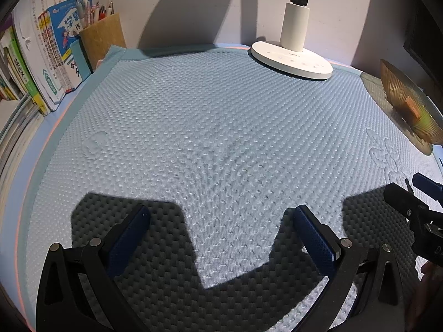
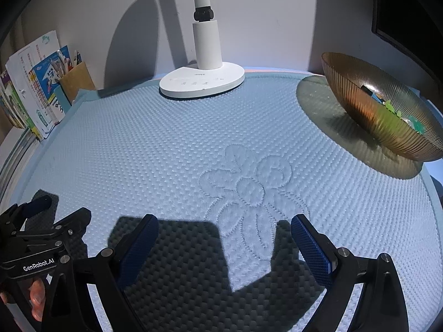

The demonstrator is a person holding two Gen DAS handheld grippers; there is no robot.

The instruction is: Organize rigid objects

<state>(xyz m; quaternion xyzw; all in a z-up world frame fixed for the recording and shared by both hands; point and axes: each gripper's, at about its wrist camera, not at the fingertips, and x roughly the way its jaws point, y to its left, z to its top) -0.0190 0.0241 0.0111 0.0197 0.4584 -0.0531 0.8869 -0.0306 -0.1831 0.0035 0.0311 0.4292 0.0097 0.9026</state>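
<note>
A ribbed amber glass bowl (image 2: 387, 110) stands at the right edge of the blue textured mat (image 2: 193, 144); small objects, green, blue and dark, lie inside it. It also shows in the left wrist view (image 1: 407, 105). My left gripper (image 1: 221, 218) is open and empty, low over the mat's front. My right gripper (image 2: 224, 227) is open and empty over a stitched flower pattern. Each gripper shows at the edge of the other's view: the right gripper (image 1: 415, 207) and the left gripper (image 2: 47, 221).
A white desk lamp base (image 2: 202, 83) stands at the back centre of the mat (image 1: 221, 127). A wooden pen holder (image 1: 102, 36) and upright books (image 1: 41, 55) stand at the back left against the wall.
</note>
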